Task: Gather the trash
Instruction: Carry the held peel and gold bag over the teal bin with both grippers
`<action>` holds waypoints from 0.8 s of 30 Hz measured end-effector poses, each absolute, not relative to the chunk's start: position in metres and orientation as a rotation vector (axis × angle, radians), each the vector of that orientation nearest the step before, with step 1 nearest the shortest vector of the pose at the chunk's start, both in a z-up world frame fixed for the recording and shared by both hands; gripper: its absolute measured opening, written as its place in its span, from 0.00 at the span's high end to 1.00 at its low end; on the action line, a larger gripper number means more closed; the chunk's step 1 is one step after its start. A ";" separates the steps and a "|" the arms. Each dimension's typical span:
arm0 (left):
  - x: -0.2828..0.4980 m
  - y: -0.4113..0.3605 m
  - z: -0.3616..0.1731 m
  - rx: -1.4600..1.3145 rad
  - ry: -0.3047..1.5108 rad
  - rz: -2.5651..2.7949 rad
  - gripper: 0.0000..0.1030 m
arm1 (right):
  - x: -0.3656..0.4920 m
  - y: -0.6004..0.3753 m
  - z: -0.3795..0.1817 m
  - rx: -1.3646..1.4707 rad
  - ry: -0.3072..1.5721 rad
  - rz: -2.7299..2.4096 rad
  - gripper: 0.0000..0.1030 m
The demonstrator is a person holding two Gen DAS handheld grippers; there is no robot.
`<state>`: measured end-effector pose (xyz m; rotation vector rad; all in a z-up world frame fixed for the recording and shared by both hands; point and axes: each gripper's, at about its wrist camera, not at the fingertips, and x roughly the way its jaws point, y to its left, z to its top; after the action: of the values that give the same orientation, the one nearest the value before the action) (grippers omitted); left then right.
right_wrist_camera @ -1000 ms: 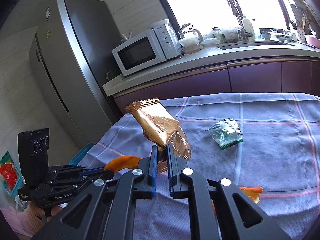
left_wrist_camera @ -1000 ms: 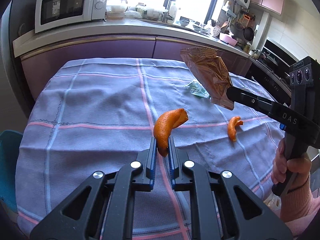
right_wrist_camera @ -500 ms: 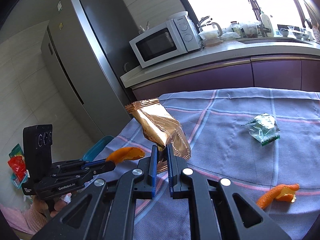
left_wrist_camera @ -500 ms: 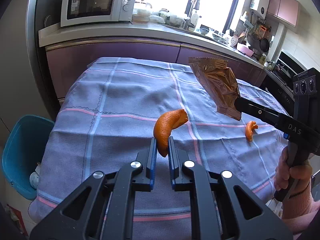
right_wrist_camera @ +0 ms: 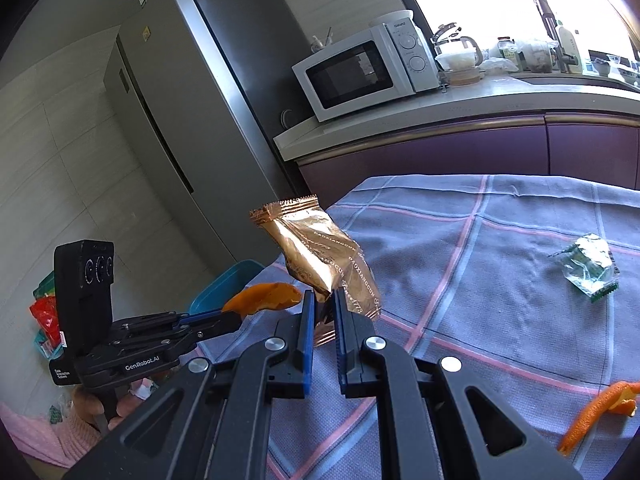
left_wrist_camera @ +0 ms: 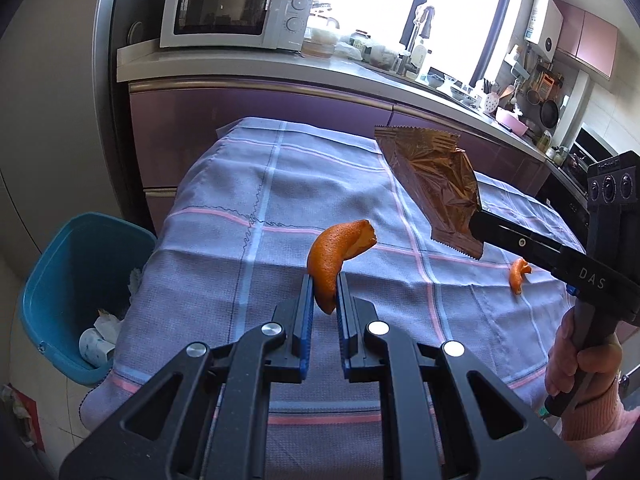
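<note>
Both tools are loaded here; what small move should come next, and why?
Probably swing the left tool further left over the blue bin before releasing. It grips the orange peel above the tablecloth, short of the bin, while the right tool holds the gold wrapper.

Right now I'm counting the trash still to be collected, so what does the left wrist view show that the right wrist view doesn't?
Only the left wrist view shows the inside of the blue bin, with crumpled paper at its bottom.

Only the right wrist view shows the green wrapper lying on the tablecloth, plus the fridge.

Both show the orange peel held by the left gripper, the copper wrapper held by the right gripper, a second peel on the cloth, and the microwave.
</note>
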<state>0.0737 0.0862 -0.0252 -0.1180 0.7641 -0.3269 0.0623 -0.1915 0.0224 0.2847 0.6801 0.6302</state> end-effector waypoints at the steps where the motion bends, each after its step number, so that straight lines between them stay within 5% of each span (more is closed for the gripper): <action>1: 0.073 0.090 -0.025 -0.121 0.762 -0.321 0.89 | 0.064 -0.188 0.022 0.284 0.683 0.637 0.92; 24: 0.063 0.165 -0.020 -0.190 0.734 -0.164 0.89 | 0.083 -0.114 0.019 0.247 0.752 0.792 0.92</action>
<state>0.0635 0.1648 -0.0198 -0.1902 0.7338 -0.1638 0.0829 -0.1139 0.0189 0.2469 0.7521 0.7917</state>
